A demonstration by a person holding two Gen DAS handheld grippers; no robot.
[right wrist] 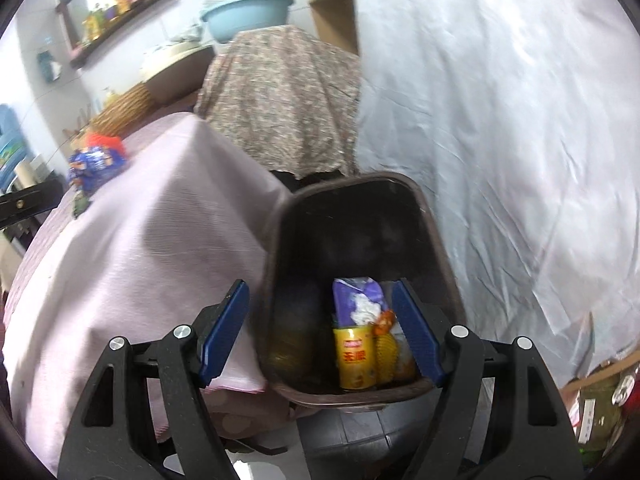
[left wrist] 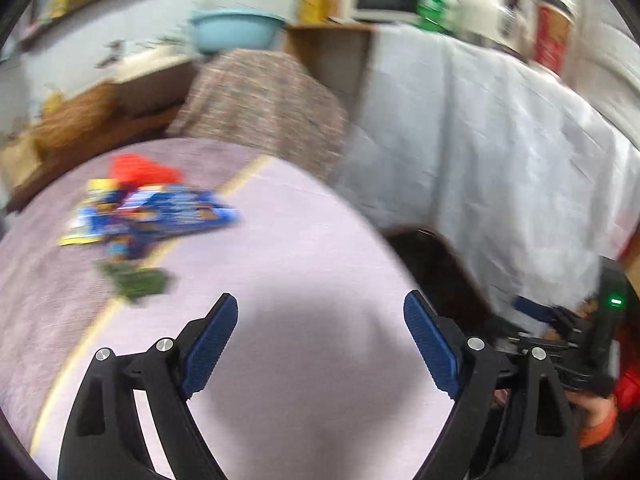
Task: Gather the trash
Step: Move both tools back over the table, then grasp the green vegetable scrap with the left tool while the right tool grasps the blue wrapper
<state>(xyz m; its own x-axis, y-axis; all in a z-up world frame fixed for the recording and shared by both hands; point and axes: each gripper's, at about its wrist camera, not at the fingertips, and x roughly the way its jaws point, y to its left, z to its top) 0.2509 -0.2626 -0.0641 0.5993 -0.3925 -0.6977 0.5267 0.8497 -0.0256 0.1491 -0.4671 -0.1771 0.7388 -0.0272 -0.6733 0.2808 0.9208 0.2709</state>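
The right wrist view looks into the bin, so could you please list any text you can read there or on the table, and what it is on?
Yellow can in the bin: red label with print below it, too blurred to read.
Purple packet: no legible text.
Blue wrappers on the table: print smeared, unreadable.

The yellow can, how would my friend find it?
Look beside the pink-covered table for the dark brown plastic bin standing on the floor. At its bottom sits the yellow can with a red label, below a purple and white packet; it is the only round tin there.
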